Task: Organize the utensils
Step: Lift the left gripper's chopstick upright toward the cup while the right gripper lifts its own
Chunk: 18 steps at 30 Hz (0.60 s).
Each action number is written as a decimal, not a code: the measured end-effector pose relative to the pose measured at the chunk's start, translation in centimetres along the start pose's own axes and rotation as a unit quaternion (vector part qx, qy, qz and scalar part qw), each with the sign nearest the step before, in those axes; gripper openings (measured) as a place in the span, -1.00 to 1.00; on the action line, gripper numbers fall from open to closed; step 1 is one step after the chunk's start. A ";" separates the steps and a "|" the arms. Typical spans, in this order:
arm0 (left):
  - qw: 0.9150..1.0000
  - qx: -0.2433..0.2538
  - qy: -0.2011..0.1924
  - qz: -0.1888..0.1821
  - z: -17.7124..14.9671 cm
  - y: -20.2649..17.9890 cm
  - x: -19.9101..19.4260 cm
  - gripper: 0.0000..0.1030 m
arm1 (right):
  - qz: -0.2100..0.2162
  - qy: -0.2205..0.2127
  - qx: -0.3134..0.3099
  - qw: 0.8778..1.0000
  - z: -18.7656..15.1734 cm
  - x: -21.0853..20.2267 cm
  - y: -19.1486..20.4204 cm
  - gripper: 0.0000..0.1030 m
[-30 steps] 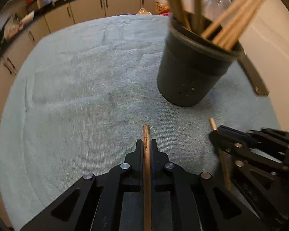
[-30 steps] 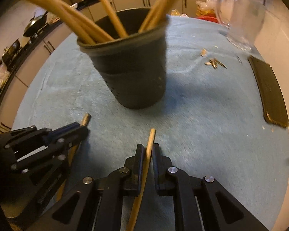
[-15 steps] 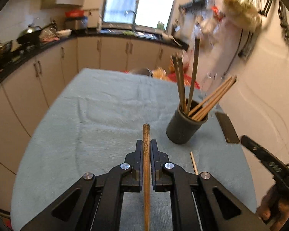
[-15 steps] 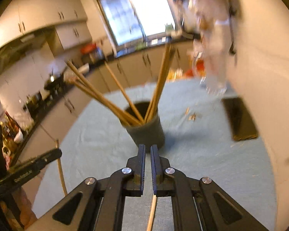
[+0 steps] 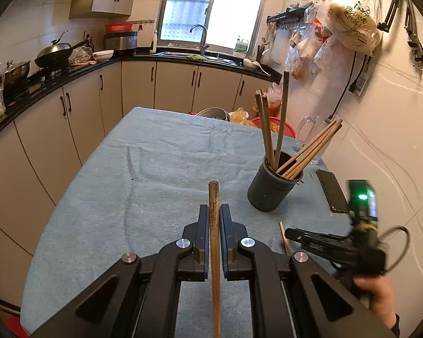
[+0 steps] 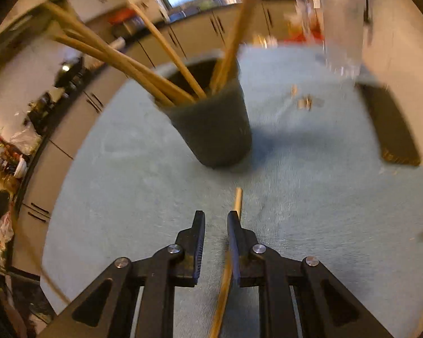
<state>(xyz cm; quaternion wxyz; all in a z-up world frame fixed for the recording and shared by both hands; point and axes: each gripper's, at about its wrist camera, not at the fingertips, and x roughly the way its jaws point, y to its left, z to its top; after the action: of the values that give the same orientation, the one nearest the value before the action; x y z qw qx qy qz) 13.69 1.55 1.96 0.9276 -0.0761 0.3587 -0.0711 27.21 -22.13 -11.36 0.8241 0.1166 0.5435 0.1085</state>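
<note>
A tabletop (image 5: pixel 104 197) covered with a grey-blue towel fills most of both views, with kitchen cabinets and a bright window behind it. Taking the dark utensil cup (image 5: pixel 269 190) as your landmark: it stands upright on the towel, holding a spray of wooden chopsticks (image 5: pixel 310 152) that lean out over its rim. Beyond the cup, by the wall, stands a clear glass jug (image 6: pixel 342 22), and a dark phone-like slab (image 5: pixel 332 190) lies just to the wall side of the cup.

A second ago both claws were low beside the cup; your left claw (image 5: pixel 214 225) now looks down on it from higher up and farther back. It is pinched narrow on one dark brown chopstick (image 5: pixel 213 214), whose tip sticks out past the fingertips and points toward the towel to the cup's left.

Your right claw (image 6: pixel 215 225) is close to the cup on its near side, and the view is motion-blurred. Its jaws are opening. A second ago they gripped a pale chopstick (image 6: pixel 237 200); now that stick lies along the inside of the right-hand finger with a clear gap on the other side, so it looks released onto the towel, just short of the cup.

That suggests the pale stick missed the cup and needs re-gripping, while the brown one is ready to drop in.
</note>
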 end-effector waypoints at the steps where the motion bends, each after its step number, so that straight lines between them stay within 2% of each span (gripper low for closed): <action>1: 1.000 0.001 0.001 0.000 0.0 0.0 0.1 -0.86 | -0.011 0.014 0.005 1.000 0.2 0.7 -0.3 -0.63; 4: 1.000 0.003 0.004 -0.002 0.0 0.0 0.2 -0.86 | -0.028 0.053 0.008 0.998 0.6 2.5 -0.4 -0.63; 7: 1.000 0.008 0.005 0.002 0.1 -0.2 0.3 -0.86 | -0.077 0.064 -0.035 0.994 0.7 3.1 1.4 -0.63; 10: 1.000 0.010 0.005 0.000 0.0 -0.4 0.4 -0.86 | -0.126 0.065 -0.087 0.986 0.5 3.8 3.6 -0.78; 12: 1.000 0.011 0.003 0.001 0.0 -0.4 0.3 -0.86 | -0.130 0.064 -0.099 0.985 0.4 4.0 4.2 -0.85; 13: 1.000 0.010 0.002 -0.001 0.0 -0.4 0.2 -0.86 | -0.111 0.056 -0.086 0.988 0.4 3.6 3.9 -0.87; 14: 1.000 0.008 0.001 -0.002 0.0 -0.3 0.1 -0.86 | -0.083 0.035 -0.069 0.994 0.4 2.6 3.5 -0.87; 15: 1.000 0.007 -0.001 -0.005 0.0 -0.2 -0.1 -0.86 | -0.072 0.010 -0.057 0.996 0.3 1.2 3.1 -0.87; 18: 1.000 0.009 0.000 -0.004 0.0 -0.3 -0.5 -0.86 | -0.041 -0.093 -0.034 0.994 -0.4 -4.3 2.6 -0.87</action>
<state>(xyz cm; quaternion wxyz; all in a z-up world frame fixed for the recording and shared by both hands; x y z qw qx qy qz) 13.28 1.34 2.30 0.9281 -0.0691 0.3575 -0.0780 25.05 -20.99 -7.00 0.8783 0.0759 0.4648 0.0821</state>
